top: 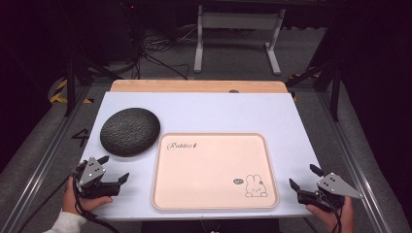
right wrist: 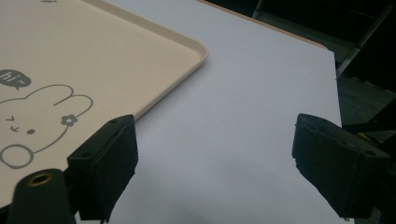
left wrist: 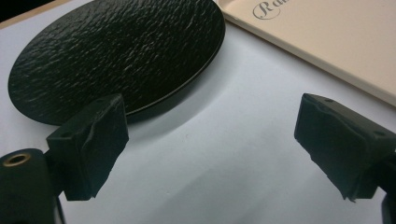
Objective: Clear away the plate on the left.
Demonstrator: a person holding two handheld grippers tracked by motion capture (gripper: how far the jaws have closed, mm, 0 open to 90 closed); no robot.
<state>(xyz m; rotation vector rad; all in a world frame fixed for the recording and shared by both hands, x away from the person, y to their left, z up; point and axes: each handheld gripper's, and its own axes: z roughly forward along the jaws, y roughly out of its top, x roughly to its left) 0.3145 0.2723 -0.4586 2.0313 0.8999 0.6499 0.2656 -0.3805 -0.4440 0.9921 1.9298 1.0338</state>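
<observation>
We hold the left gripper (top: 112, 169) at the near left corner of the white worktop (top: 218, 114), its jaws spread wide with nothing between them, and they face the black textured plate (top: 130, 131) that lies flat just beyond them. In the left gripper view that plate (left wrist: 116, 51) sits close ahead of the jaws, its near rim by the left jaw, apart from it. The right gripper (top: 303, 178) rests at the near right corner, jaws likewise wide apart and empty, beside the right edge of the pink tray (top: 214, 199) with the rabbit drawing. The tray is bare and lies just right of the plate, close but seemingly not touching. We judge this to be the start, a reach toward the plate before any grasp. Next we need to bring the left jaws over the plate's near rim, one above and one below, which is awkward since it lies flat.
</observation>
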